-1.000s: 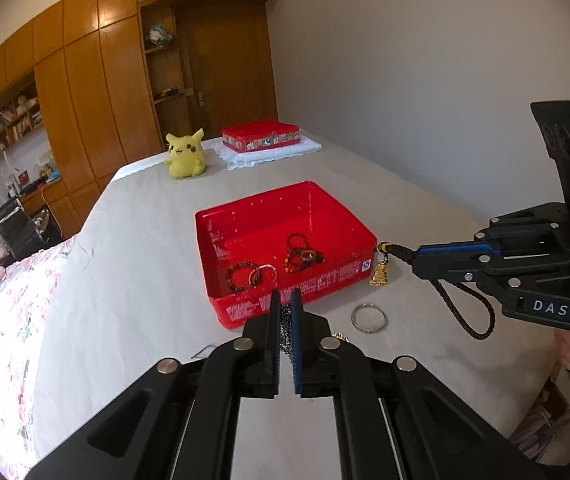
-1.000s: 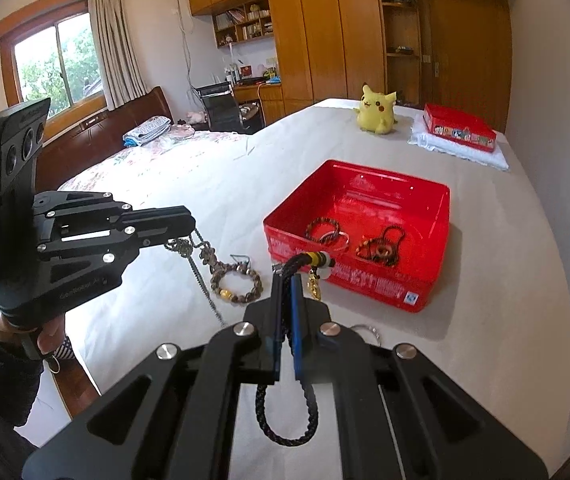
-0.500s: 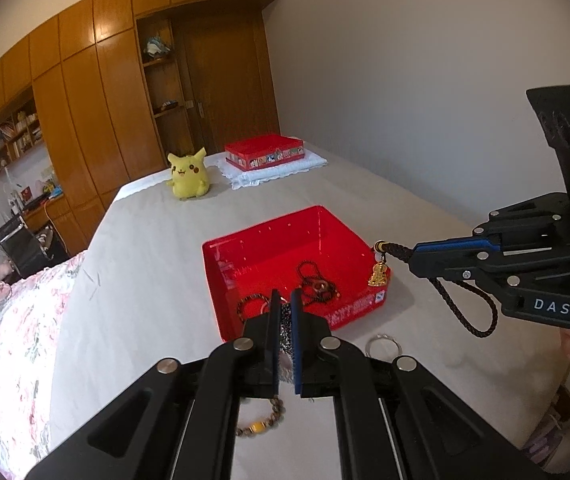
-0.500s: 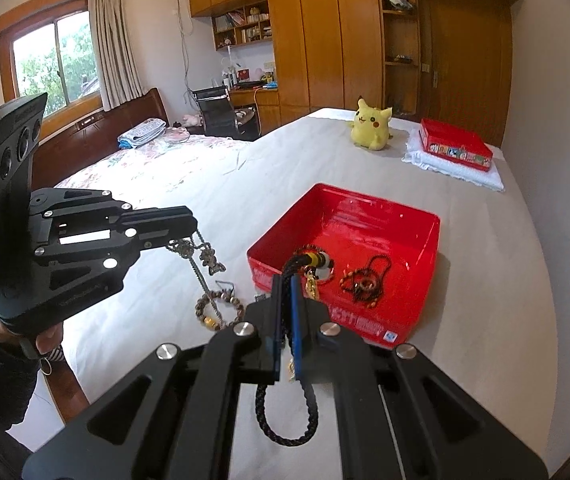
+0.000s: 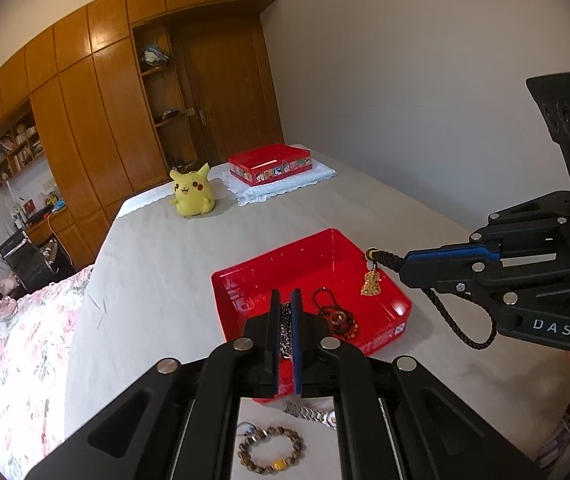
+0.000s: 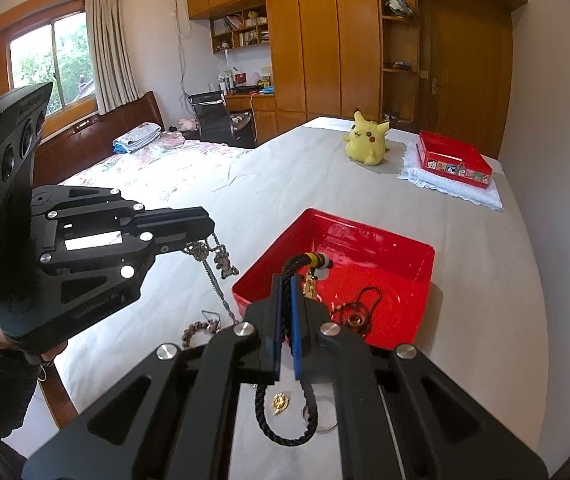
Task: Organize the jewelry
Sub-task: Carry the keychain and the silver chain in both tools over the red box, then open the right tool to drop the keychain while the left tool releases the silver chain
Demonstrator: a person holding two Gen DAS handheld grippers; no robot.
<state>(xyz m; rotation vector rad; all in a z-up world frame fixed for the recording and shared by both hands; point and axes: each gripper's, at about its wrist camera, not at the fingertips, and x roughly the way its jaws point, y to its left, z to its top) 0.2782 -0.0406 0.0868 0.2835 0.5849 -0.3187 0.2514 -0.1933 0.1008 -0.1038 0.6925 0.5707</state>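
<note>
A red tray [image 5: 277, 266] lies on the white-covered table, with dark bead strings [image 5: 337, 318] inside. My left gripper [image 5: 284, 296] is shut on a silvery metal chain [image 5: 285, 330] and hovers at the tray's near edge. The chain [image 6: 215, 270] dangles below the left gripper [image 6: 205, 226] in the right wrist view. My right gripper [image 6: 284, 280] is shut on a black braided cord [image 6: 285, 420] with a gold pendant [image 6: 309, 286]. It hangs over the tray [image 6: 373, 240]. From the left wrist view the right gripper [image 5: 405, 262] holds the pendant [image 5: 371, 282] above the tray's right side.
On the table in front of the tray lie a brown bead bracelet [image 5: 271, 450], a metal watch band [image 5: 313, 412], a silver ring [image 6: 325, 416] and a small gold charm [image 6: 281, 400]. A yellow plush [image 5: 193, 196] and a second red box [image 5: 271, 166] stand at the far end.
Both grippers have moved forward and upward toward the red tray, each still carrying its piece. The pendant now hangs over the tray instead of beside it.
</note>
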